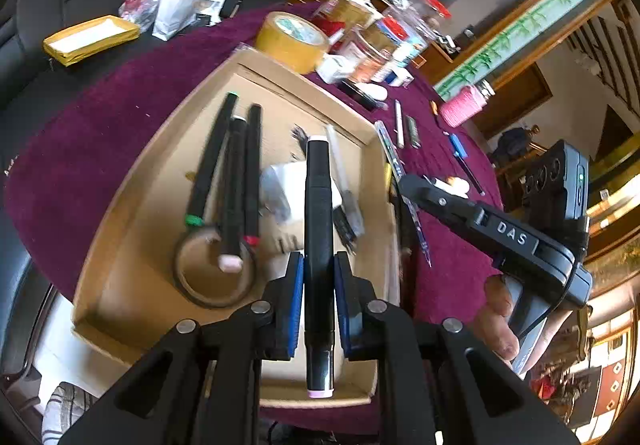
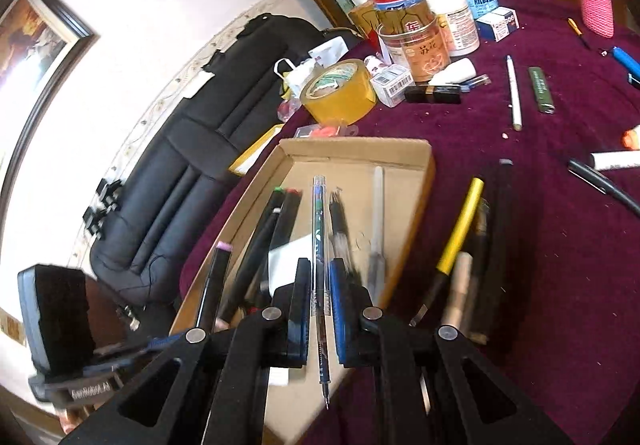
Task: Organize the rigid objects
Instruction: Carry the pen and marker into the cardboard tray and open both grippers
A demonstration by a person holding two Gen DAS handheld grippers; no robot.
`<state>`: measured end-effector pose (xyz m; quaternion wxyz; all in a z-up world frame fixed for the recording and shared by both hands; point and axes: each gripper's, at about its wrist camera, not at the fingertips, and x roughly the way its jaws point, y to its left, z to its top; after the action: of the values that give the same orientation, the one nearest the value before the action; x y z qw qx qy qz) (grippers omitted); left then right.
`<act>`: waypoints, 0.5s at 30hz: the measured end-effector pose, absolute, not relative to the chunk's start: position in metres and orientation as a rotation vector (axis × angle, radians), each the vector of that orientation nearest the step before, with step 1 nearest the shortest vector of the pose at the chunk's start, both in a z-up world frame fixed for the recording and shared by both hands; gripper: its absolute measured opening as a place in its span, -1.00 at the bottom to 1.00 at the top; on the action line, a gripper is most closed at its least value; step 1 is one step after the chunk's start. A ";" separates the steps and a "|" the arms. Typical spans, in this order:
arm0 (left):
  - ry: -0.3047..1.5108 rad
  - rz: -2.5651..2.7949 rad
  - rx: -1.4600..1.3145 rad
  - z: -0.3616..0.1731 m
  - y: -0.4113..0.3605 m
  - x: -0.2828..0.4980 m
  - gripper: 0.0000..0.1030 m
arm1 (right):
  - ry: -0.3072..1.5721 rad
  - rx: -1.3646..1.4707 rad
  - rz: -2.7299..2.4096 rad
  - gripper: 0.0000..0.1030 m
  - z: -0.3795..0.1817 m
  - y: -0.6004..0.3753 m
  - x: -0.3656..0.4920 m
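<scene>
We hold a black marker (image 1: pixel 319 245) pinched in the left gripper (image 1: pixel 319 309) above the cardboard tray (image 1: pixel 132 205), and a clear pen (image 2: pixel 319 245) clamped in the right gripper (image 2: pixel 319 309) over the tray's near edge. We should lower each parallel to the markers (image 1: pixel 234 173) in the tray before releasing.

The cardboard tray (image 2: pixel 416 153) runs under the right gripper (image 2: pixel 319 309), its near corner hidden. Beside that tray, the loose pens (image 2: pixel 460 285) smear with blur. In the left wrist view, the tray's white packet (image 1: pixel 280 189) is blurred beyond reading.
</scene>
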<state>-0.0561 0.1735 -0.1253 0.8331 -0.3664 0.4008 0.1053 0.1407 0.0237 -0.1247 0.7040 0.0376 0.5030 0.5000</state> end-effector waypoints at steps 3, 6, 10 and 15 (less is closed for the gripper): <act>0.861 0.261 -0.774 -0.129 0.185 -0.051 -0.72 | 1.127 0.092 1.095 -0.80 -0.135 0.046 0.150; 0.883 0.305 -0.760 -0.134 0.197 -0.043 -0.72 | 1.158 0.126 1.082 -0.79 -0.154 0.057 0.162; 0.902 0.342 -0.733 -0.137 0.208 -0.031 -0.72 | 1.184 0.101 1.035 -0.79 -0.174 0.062 0.167; 0.930 0.343 -0.691 -0.141 0.213 -0.007 -0.72 | 1.139 0.058 1.026 -0.79 -0.173 0.068 0.162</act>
<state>-0.0073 0.2135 -0.1409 0.8230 -0.3246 0.4372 0.1614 0.1624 0.0678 -0.1735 0.7199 0.0262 0.5154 0.4642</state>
